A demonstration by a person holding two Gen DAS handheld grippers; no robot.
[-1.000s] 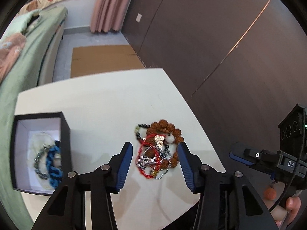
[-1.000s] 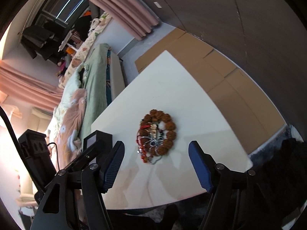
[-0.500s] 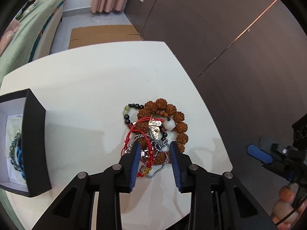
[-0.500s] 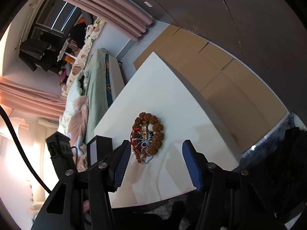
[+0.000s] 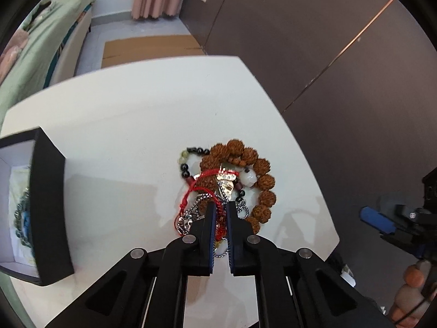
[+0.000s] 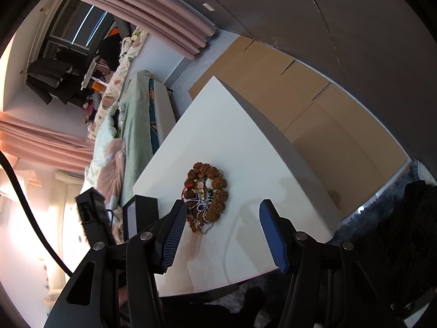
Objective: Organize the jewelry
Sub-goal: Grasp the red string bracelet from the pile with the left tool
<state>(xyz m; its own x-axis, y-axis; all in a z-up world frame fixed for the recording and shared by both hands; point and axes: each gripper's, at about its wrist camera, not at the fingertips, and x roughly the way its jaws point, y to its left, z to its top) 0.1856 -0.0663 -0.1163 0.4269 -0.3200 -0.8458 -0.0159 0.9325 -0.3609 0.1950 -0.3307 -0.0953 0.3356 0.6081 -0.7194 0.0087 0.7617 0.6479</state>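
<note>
White table: tangled jewelry pile; left tongs pinching red cord; right tongs agape.

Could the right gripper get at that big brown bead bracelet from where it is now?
Probably yes. The right gripper hangs open just short of the pile, and the bead bracelet's outer side is bare. The left gripper, pinching the red cord, crowds only the near edge.

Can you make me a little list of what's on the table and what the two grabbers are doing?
table: white
pile: tangled jewelry, with brown bead bracelet, red cord, silver chain
box: black box, open, some jewelry inside
left gripper: just closed, pinching red cord in the pile
right gripper: open, empty, off the pile
</note>
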